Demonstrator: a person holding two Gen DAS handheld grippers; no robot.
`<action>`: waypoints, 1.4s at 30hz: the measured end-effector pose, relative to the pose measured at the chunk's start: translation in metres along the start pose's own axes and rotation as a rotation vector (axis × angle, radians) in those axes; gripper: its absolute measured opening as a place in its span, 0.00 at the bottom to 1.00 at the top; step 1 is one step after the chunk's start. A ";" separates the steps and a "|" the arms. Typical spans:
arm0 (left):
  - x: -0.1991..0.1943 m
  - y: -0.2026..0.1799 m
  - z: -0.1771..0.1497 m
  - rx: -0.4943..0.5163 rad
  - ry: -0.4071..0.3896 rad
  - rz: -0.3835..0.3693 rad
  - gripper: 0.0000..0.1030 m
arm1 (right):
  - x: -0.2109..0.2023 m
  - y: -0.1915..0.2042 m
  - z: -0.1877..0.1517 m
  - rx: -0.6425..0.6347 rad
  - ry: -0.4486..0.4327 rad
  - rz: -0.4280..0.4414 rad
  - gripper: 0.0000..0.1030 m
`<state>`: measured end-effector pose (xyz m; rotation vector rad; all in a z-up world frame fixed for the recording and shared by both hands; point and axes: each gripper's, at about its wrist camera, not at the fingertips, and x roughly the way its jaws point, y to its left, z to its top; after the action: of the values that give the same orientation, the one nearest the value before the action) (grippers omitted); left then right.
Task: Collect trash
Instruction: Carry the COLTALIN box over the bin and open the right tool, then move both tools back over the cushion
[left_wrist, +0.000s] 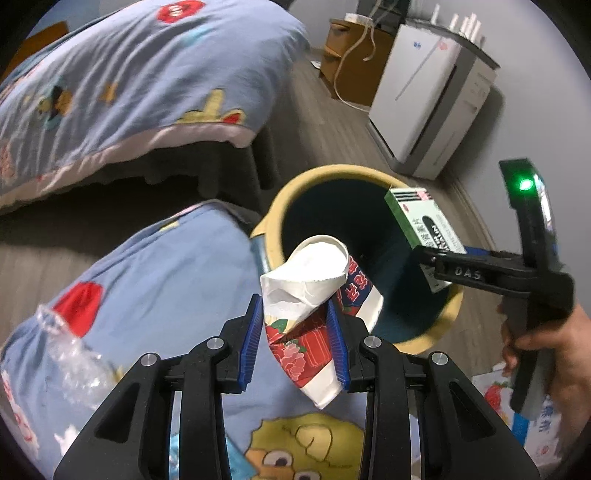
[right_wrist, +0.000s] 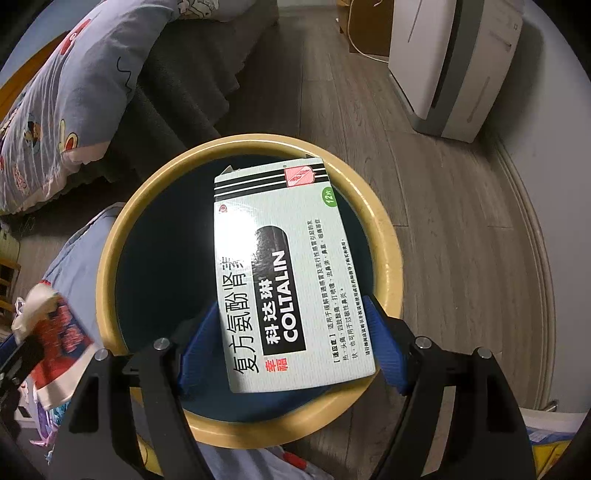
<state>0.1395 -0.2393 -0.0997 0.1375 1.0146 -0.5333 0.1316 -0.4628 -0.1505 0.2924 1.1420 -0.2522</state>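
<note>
Left gripper (left_wrist: 295, 343) angled down, clamping crushed paper cup (left_wrist: 314, 295) beside bin (right_wrist: 122, 221); right gripper (right_wrist: 291, 343) steeper, clasping medicine box (right_wrist: 280, 266) over bin mouth.

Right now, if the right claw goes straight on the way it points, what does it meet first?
Probably nothing solid: beyond the right claw and its medicine box lies the bin's dark open mouth. Depth inside is unclear.
</note>
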 end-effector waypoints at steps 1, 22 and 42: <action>0.003 -0.003 0.002 0.012 -0.002 0.002 0.34 | -0.002 -0.004 -0.002 0.003 -0.003 -0.001 0.72; -0.038 0.013 -0.010 0.002 -0.072 0.092 0.83 | -0.026 0.012 -0.008 -0.006 -0.038 0.034 0.94; -0.217 0.133 -0.128 -0.258 -0.150 0.317 0.89 | -0.133 0.098 -0.051 -0.047 -0.095 0.167 0.94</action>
<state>0.0159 -0.0011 -0.0037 0.0267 0.8854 -0.1198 0.0693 -0.3469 -0.0386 0.3291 1.0220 -0.0911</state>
